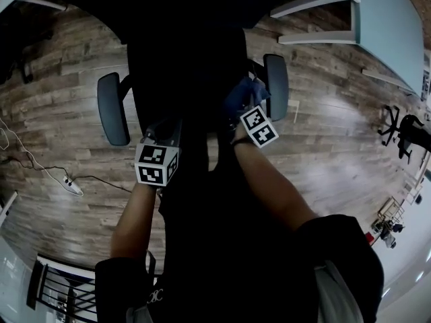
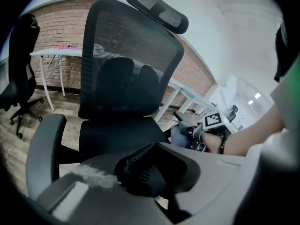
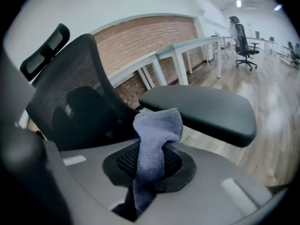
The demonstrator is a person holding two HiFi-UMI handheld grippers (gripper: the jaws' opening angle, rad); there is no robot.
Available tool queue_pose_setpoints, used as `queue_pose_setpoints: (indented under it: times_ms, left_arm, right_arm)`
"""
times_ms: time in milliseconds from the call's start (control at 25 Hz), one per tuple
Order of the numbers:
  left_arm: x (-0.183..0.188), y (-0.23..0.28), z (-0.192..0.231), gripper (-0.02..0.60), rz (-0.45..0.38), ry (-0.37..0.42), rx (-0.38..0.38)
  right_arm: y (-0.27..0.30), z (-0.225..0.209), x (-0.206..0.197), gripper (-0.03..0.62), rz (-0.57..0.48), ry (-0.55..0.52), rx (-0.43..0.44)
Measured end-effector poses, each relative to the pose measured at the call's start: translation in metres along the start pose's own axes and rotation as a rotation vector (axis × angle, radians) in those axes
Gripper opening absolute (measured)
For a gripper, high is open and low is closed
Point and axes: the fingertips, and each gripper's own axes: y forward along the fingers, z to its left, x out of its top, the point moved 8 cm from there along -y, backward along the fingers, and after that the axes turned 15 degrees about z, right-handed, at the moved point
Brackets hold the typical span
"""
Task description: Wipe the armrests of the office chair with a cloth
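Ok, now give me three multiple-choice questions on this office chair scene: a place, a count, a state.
1. The bunched blue-grey microfibre cloth is nearest to: A the black padded armrest at the head view's right; B the headrest; C the white table.
2. Armrests showing in the head view: A one; B two; C four.
3. Jaws of the right gripper: A open, empty; B shut on the cloth; C shut on a cable.
Key: 1 A, it hangs beside that pad. 2 B, a second armrest shows at the left. 3 B, the cloth is pinched between them.

Grey tongs (image 2: 140, 170), checkered marker cubes (image 1: 156, 165), dark short sleeves (image 1: 337, 241), possibly a wristband (image 1: 240, 140)
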Motion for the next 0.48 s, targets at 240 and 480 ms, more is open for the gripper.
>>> queue_pose_setpoints:
  times_ms: [240,480]
  left_arm:
    - [-0.011,0.001,0.018,0.005,0.09,0.069,-0.024]
    - [-0.006,0.012,0.036,0.005,0.122,0.135,-0.025]
  right_arm:
    - [0.023,0.003,0.002,0.057,-0.202,0.228,-0.076]
    - [0.038,-0.006,0.014,0.065,-0.327,0.342,-0.123]
